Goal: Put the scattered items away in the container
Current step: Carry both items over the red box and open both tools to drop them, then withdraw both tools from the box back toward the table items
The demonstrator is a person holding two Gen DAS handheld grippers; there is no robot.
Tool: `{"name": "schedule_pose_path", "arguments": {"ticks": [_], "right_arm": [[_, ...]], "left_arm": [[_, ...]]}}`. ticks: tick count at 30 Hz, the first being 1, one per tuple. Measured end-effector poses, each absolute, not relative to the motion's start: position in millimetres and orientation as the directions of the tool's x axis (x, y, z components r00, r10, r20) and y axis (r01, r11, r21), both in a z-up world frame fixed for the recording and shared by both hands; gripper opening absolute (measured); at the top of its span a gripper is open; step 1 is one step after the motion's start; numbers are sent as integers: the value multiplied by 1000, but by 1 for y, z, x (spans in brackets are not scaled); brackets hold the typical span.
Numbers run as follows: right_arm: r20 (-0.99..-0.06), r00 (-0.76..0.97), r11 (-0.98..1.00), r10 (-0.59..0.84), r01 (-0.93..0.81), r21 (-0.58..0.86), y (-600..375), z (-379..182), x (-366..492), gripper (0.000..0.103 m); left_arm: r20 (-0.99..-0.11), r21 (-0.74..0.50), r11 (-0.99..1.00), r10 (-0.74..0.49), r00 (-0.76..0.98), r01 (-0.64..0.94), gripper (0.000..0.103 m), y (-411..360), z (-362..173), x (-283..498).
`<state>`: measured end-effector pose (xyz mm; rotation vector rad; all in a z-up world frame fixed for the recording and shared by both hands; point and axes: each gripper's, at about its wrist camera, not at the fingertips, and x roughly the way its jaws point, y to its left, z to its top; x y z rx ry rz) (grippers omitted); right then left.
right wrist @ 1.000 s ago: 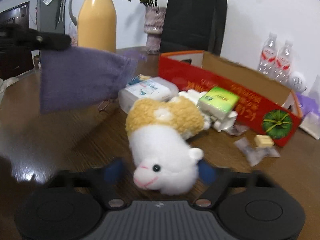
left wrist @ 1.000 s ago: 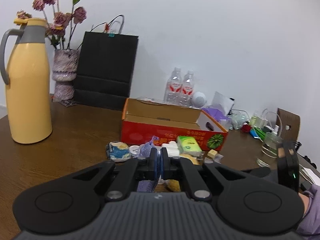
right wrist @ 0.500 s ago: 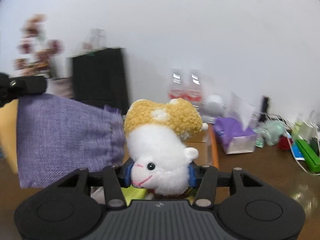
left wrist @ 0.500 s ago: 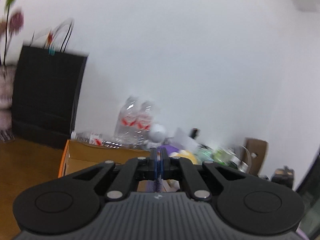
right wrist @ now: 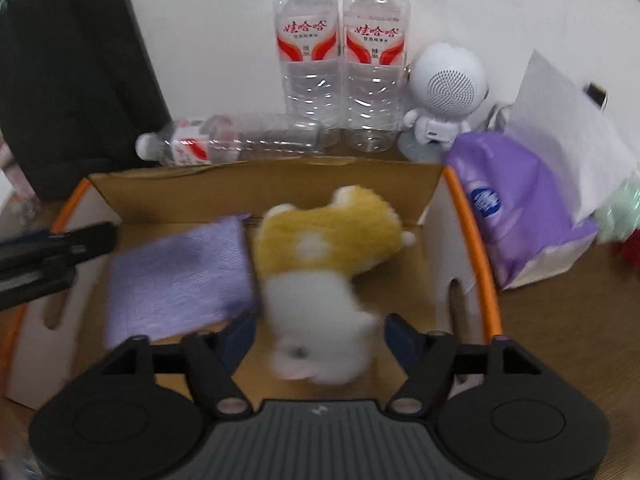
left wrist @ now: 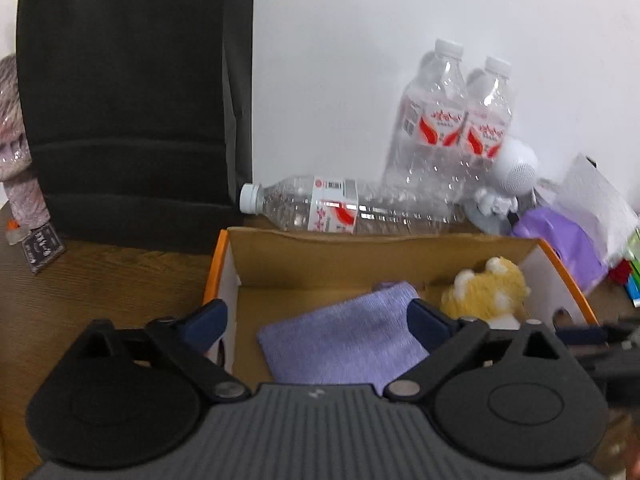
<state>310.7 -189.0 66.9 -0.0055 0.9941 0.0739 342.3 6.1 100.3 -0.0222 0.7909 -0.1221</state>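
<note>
Both handheld grippers point down into an open cardboard box (left wrist: 384, 258) with an orange rim, standing on a brown wooden table (left wrist: 100, 284).

The left gripper (left wrist: 318, 320) has its blue-padded jaws opening, spread wide. A purple cloth pouch (left wrist: 344, 338) lies between and just beyond them on the box floor, and neither pad presses on it. Past the pouch and to the right, in the far right corner of the box, sits a yellow-and-white plush toy (left wrist: 486, 292).

The right gripper (right wrist: 318, 336) also has its jaws opening. The plush toy (right wrist: 324, 264), blurred, is between and just ahead of its pads with a gap on each side, so it is not gripped. The purple pouch (right wrist: 176, 276) lies to the left of the toy, touching it. The tip of the left gripper shows at the far left edge, above the box.

Behind the box, beyond both grippers, one clear water bottle (right wrist: 236, 140) lies on its side and two water bottles (right wrist: 340, 60) stand upright against the white wall. To their right are a small white robot-shaped speaker (right wrist: 444, 92) and a purple tissue pack (right wrist: 516, 216). A black paper bag (left wrist: 132, 92) stands to the far left.
</note>
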Motion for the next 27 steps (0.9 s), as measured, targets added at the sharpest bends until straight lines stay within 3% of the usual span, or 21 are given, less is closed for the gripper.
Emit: {"name": "schedule_pose_path", "arguments": {"ticks": [3, 12, 16, 18, 21, 23, 25, 26, 27], "right_arm": [[-844, 529, 996, 85, -63, 61, -196, 82, 309, 89], [-938, 280, 978, 203, -105, 180, -211, 88, 271, 91], [-937, 306, 984, 169, -109, 142, -206, 108, 239, 91], [-923, 349, 985, 160, -118, 127, -203, 127, 220, 91], [-876, 457, 984, 152, -157, 88, -199, 158, 183, 91], [-812, 566, 984, 145, -169, 58, -199, 169, 144, 91], [-663, 735, 986, 140, -166, 24, -203, 169, 87, 92], [-565, 814, 987, 132, -161, 0, -204, 161, 56, 101], [-455, 880, 985, 139, -169, -27, -206, 146, 24, 103]], "left_arm": [[-748, -25, 994, -92, 658, 110, 102, 2, 120, 336], [-840, -6, 986, -97, 534, 169, 103, -2, 117, 278], [-879, -50, 984, -125, 461, 172, 103, 3, 131, 252], [-856, -67, 982, -148, 495, 178, 103, 6, 150, 231], [-767, -42, 983, -146, 624, 178, 103, 10, 176, 176], [-647, -10, 989, -122, 753, 151, 103, 10, 177, 117], [-467, -22, 996, -83, 880, 82, 103, 13, 163, 54], [-379, -46, 998, -64, 923, 50, 103, 16, 149, 24], [-310, -76, 997, -53, 949, 31, 103, 17, 132, -2]]}}
